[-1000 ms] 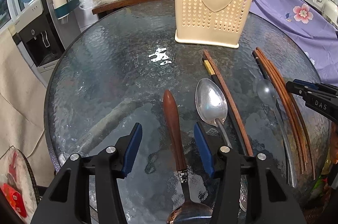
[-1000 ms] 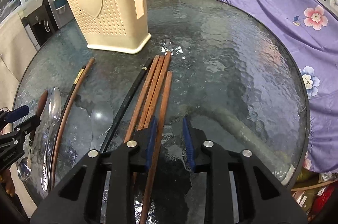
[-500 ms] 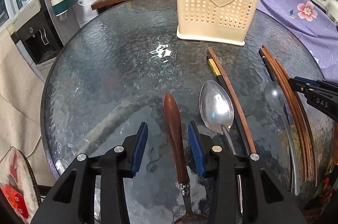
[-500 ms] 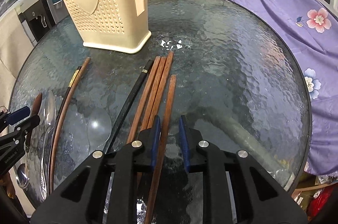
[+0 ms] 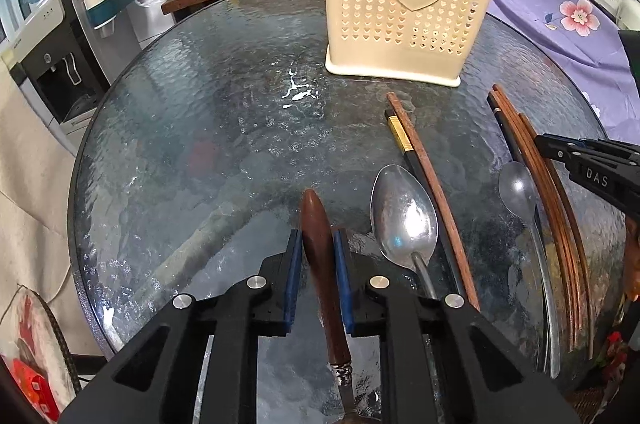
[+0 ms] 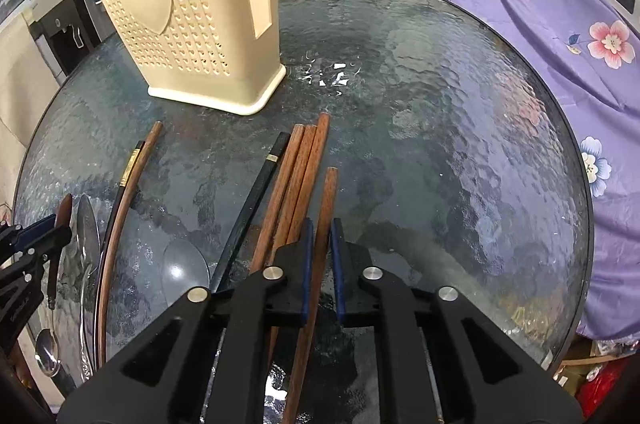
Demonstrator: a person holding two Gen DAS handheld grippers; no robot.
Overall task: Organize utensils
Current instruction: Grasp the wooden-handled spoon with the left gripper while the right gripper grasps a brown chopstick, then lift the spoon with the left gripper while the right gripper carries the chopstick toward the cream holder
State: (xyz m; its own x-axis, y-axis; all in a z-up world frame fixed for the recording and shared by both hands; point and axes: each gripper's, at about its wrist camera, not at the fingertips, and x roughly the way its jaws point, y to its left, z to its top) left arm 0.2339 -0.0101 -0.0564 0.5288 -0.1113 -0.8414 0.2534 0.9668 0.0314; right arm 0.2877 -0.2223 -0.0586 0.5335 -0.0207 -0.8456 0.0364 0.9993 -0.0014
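Wooden-handled spoon [image 5: 320, 252] on the glass table [image 5: 192, 143], pinched by the just-closing left gripper [image 5: 318, 244], with free glass to its left up to the round edge. Right gripper [image 6: 320, 236] just pressed onto one brown chopstick [image 6: 325, 207], with bare glass on its right. Spoon bowl cut off below; inside of cream holder [image 5: 408, 3] hidden.

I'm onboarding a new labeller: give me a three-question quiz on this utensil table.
1. True or false: the cream perforated plastic holder stands upright on the round textured glass table.
2. What is the left gripper shut on? A) silver metal spoon B) dark wooden handle C) black chopstick
3. What does the right gripper clamp?

Key: 1 true; 2 B; 3 a brown wooden chopstick.
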